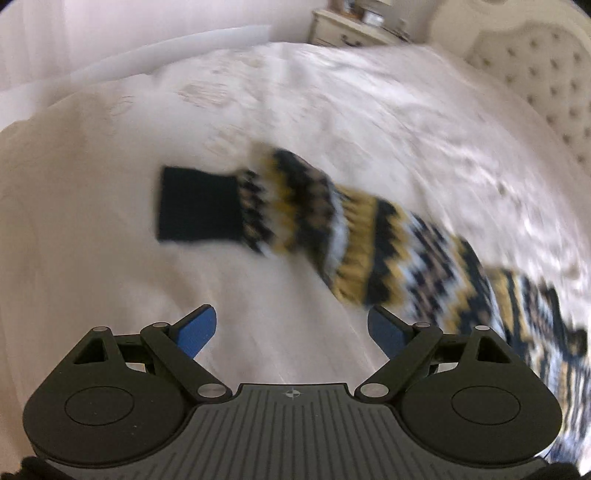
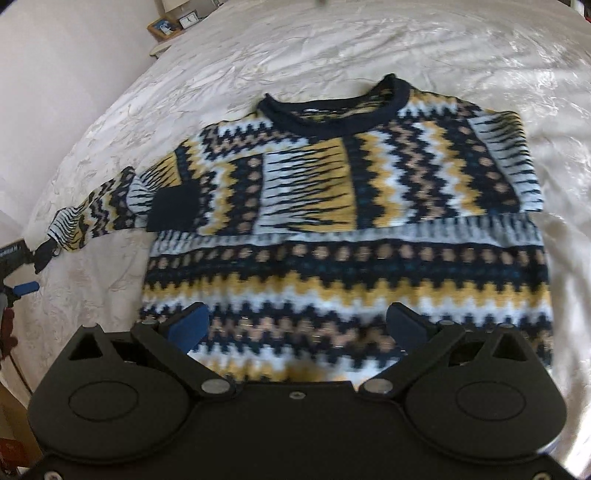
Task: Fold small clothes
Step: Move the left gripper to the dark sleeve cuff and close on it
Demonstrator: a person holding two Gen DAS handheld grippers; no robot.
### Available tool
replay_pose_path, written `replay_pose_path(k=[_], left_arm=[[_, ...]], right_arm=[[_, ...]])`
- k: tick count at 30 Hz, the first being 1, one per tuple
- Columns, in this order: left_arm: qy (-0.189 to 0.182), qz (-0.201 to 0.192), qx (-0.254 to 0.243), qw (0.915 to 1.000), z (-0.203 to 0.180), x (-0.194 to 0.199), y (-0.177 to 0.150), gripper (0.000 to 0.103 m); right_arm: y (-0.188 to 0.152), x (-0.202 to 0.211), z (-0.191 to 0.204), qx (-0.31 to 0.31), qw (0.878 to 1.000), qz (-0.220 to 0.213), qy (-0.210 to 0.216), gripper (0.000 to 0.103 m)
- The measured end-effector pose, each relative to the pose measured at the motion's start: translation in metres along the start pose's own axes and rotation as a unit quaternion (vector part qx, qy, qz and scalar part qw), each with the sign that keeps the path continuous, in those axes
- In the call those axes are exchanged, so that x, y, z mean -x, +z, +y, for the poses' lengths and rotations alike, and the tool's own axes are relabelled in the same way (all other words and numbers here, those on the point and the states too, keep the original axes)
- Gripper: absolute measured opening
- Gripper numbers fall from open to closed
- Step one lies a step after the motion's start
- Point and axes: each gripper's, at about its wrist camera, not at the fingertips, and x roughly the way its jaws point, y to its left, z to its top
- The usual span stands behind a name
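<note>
Navy, mustard and white zigzag-knit sweater (image 2: 343,221) flat on pale bedspread (image 2: 480,55).

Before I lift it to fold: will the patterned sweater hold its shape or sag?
Likely sag: the sweater is a soft knit lying flat on the bed. Its sleeve already bends limply. Probably not slippery; the knit looks coarse.

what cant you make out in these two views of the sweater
- Left wrist view: the sweater sleeve is motion-blurred, so its pattern smears; the sweater's body runs off the right edge.
- Right wrist view: the sweater hem is hidden behind the right gripper body.
- Right wrist view: the left gripper is cut by the left edge; its grip on the sleeve end is unclear.
- The clock is too small to read.
</note>
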Motion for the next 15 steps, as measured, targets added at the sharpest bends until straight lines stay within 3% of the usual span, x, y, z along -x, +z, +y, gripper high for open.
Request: replay_pose_path(k=[6, 15], left_arm=[[-0.007, -0.020, 0.027, 0.9994, 0.026, -0.017, 0.032, 0.090], [0.010, -0.004, 0.031, 0.9995, 0.058, -0.041, 0.055, 0.090]], right_arm=[[-0.001, -0.005, 0.025, -0.001, 1.000, 0.005, -0.008, 0.102], [0.005, -0.016, 0.056, 0.009, 1.000, 0.011, -0.016, 0.102]])
